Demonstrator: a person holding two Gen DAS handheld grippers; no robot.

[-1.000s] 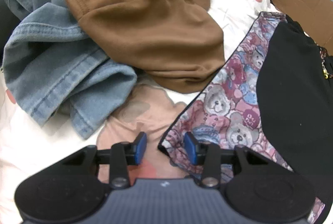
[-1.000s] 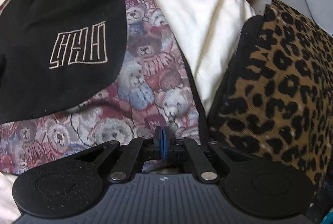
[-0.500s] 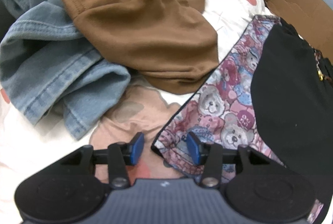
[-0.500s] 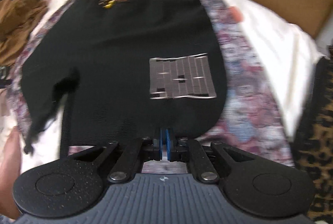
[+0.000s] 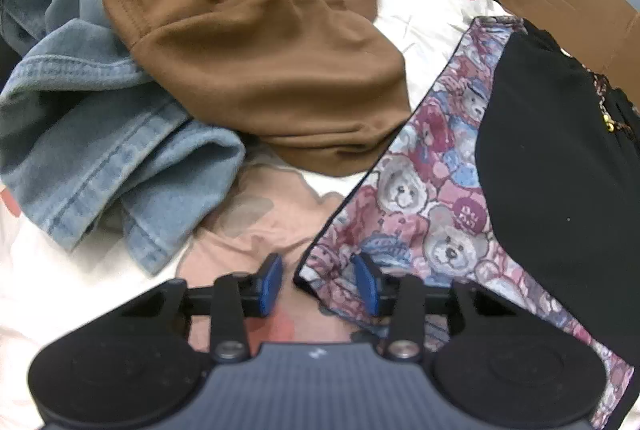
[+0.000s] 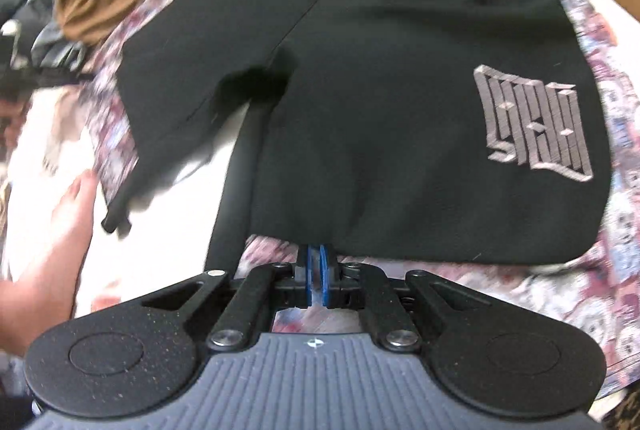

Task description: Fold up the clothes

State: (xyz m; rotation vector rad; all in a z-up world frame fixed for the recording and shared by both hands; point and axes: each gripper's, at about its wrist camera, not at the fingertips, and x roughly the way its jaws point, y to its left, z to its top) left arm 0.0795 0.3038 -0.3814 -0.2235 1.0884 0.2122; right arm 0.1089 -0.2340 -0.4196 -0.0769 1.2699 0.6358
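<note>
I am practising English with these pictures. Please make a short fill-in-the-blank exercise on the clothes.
1. The black shorts lie on a cloth printed with ____.
2. The crumpled top beside the denim garment is ____.
3. The logo on the shorts is ____ in colour.

Missing words: teddy bears; brown; grey

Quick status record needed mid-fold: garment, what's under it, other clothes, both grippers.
garment: black shorts, spread flat, pale logo on one leg
under it: bear-print cloth on a white sheet
other clothes: brown top heaped partly over denim, beside the bear-print cloth
left gripper: jaws closing, astride a corner of the bear-print cloth, pads not yet on it
right gripper: shut at the shorts' hem; whether it pinches fabric is unclear
</note>
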